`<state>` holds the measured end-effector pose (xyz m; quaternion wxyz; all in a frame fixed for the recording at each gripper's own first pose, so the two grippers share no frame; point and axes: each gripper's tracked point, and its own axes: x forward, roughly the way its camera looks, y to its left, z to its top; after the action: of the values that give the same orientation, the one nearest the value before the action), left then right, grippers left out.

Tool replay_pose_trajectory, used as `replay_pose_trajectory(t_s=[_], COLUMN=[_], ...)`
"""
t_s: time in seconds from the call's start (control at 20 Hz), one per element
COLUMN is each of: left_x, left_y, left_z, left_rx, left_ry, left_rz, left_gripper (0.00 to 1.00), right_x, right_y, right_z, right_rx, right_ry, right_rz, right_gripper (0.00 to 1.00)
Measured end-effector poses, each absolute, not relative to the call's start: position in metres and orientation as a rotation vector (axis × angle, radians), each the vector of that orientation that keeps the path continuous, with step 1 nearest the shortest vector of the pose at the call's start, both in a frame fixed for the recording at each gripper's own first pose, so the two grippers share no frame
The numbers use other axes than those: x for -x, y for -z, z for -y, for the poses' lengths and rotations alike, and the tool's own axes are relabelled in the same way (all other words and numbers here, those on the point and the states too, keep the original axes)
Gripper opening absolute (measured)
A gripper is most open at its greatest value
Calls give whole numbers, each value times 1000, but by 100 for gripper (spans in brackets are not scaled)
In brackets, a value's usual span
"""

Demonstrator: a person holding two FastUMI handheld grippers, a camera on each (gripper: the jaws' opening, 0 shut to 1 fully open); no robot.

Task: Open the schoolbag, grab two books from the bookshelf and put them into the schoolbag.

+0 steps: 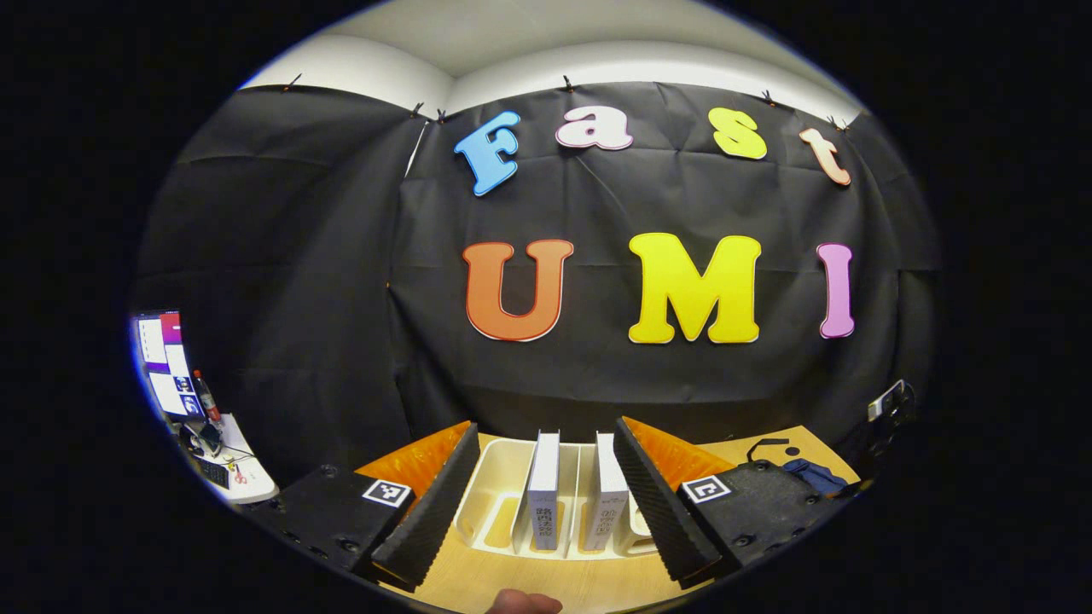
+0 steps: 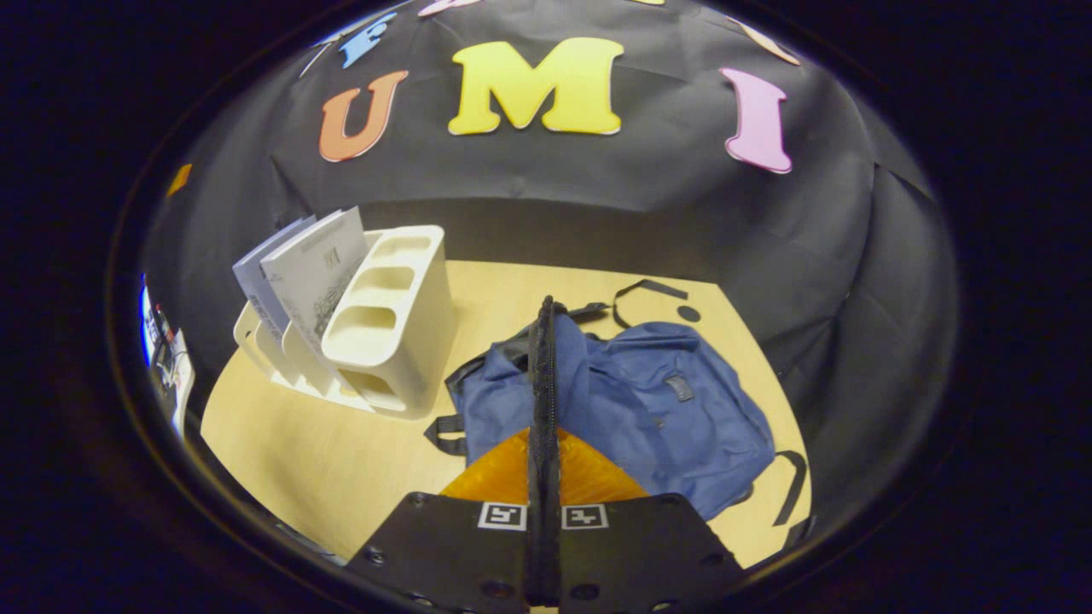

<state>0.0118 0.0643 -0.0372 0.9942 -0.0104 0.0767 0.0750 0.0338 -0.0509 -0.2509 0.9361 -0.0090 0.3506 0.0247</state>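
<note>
The blue fabric schoolbag [image 2: 631, 409] lies flat and unopened on my wooden desk [image 2: 341, 460], dead ahead beneath my right tool [image 2: 543, 358], its fingers pressed together, while my left tool [image 1: 546, 486], spread, faces the two upright white books [image 1: 543, 490] in the cream plastic bookshelf [image 1: 495, 503].

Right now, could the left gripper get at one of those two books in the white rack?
Probably yes. The left gripper has its fingers spread wide, aimed at the two books standing upright in the white rack, with nothing between them.
</note>
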Motion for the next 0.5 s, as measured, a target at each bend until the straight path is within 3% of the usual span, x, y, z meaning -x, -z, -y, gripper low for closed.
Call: replay_pose_trajectory(t_s=[0.2,0.5], left_x=[-43,-90], left_y=[32,48], left_z=[-45,-18], left_rx=[1,40], left_ry=[-97,-20], left_rz=[-165,-302], left_gripper=[99,99], right_x=[-31,-43], right_y=[227,204], right_z=[117,196], right_rx=[-34,-26], right_ry=[25,60], right_rz=[-712,-687], right_gripper=[0,0])
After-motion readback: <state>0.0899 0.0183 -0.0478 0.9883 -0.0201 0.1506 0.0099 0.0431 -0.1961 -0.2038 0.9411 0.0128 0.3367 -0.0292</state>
